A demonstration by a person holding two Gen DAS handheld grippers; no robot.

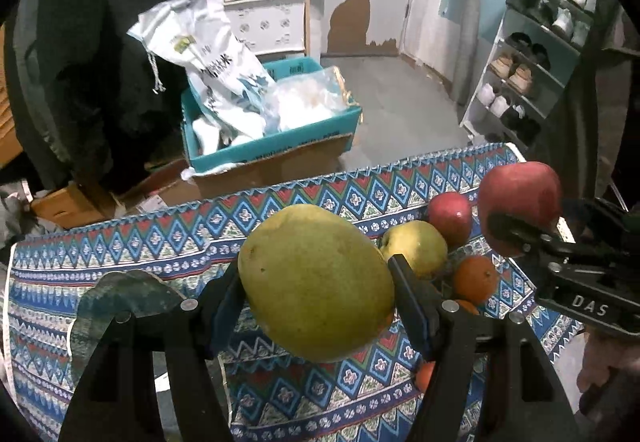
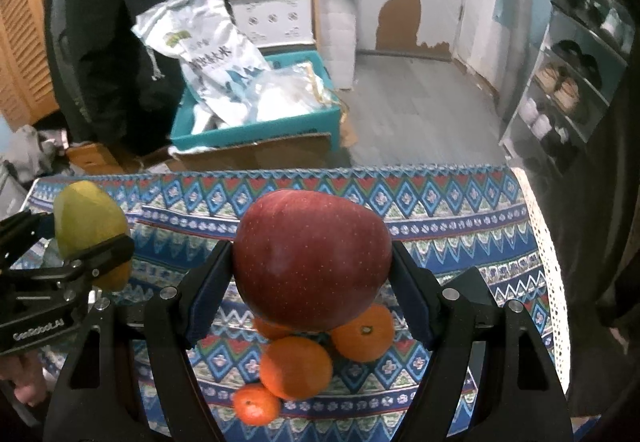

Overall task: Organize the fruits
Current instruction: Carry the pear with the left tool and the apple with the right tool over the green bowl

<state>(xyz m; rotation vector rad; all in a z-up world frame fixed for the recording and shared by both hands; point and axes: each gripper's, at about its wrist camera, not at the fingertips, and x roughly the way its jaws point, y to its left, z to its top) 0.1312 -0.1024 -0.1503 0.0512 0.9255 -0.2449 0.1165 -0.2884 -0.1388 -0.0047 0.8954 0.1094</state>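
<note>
The left gripper (image 1: 316, 282) pinches a green pear (image 1: 316, 282) above the cloth (image 1: 120, 242), its long axis slanting from upper left to lower right. The right gripper (image 2: 312, 262) clamps a red apple (image 2: 312, 262) over the oranges (image 2: 296, 366). A patterned cloth covers the table; shoe rack (image 1: 532, 62) beyond.
</note>
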